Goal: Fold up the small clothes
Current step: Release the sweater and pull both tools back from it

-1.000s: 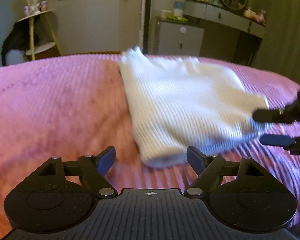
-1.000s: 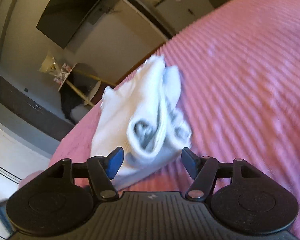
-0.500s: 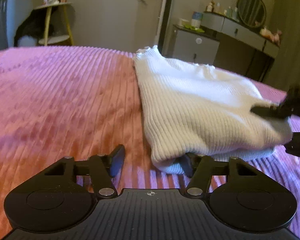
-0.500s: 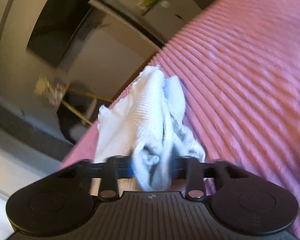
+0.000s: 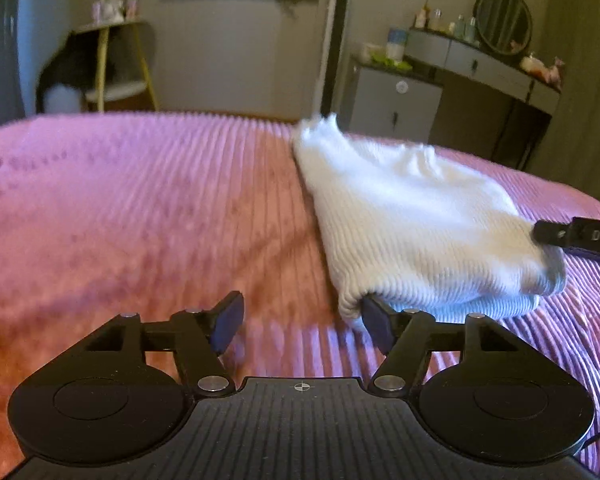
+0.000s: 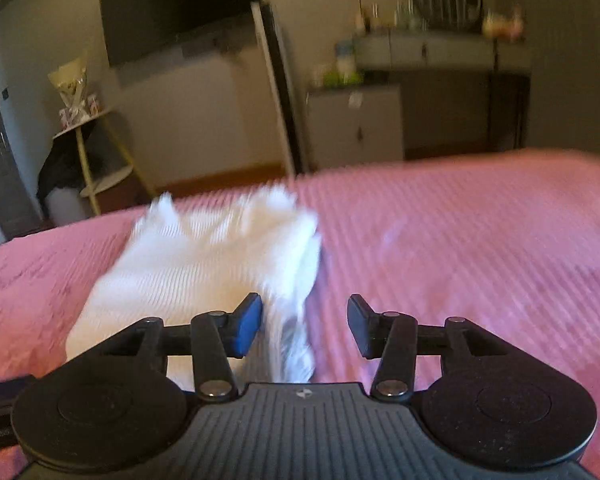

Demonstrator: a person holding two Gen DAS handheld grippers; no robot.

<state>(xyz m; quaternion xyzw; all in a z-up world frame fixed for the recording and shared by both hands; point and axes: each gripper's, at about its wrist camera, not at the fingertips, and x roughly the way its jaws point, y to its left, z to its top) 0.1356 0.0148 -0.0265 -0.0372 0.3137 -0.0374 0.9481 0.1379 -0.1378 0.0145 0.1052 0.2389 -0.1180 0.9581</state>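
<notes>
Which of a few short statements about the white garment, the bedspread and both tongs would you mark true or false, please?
1. The white knit garment lies on a pink ribbed bedspread. True.
2. The left tongs are clamped on the garment. False: they stand open, one finger at its near corner.
3. The right tongs are open. True.
4. The garment hangs in the air. False: it rests on the bedspread.
5. A round mirror stands behind the bed. True.

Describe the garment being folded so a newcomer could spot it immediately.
Start from the pink ribbed bedspread filling the foreground. On it lies a folded white ribbed knit garment, just ahead of both hand-held grippers. It is the only white, and only loose, item on the bed.
</notes>
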